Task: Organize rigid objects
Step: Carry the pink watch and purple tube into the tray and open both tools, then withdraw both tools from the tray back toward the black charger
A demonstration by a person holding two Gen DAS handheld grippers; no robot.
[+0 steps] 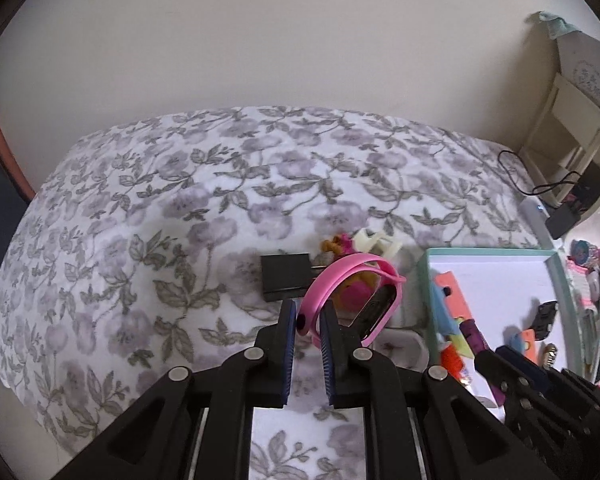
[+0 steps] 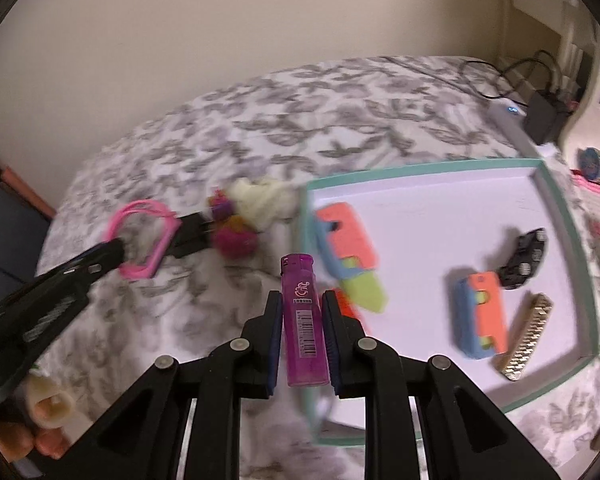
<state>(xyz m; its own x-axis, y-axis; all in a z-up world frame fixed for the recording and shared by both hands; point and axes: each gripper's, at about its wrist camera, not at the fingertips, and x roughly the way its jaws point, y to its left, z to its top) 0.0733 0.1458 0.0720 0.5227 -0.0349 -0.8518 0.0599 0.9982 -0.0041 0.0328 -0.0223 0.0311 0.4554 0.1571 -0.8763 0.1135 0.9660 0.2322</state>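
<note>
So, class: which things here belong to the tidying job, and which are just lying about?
Job:
- pink rubber wristband in left gripper
- purple plastic lighter in right gripper
- teal-rimmed white tray
- orange-and-blue toy knife
- gold metal watch strap

Lying about:
- black cable
- black adapter box

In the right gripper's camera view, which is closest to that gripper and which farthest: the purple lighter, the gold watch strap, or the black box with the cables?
1. Purple lighter: clamped between the right gripper's fingers.
2. Gold watch strap: to the right, lying in the teal-rimmed tray near its front corner.
3. Black box: far right, beyond the tray, at the bed's edge.
</note>
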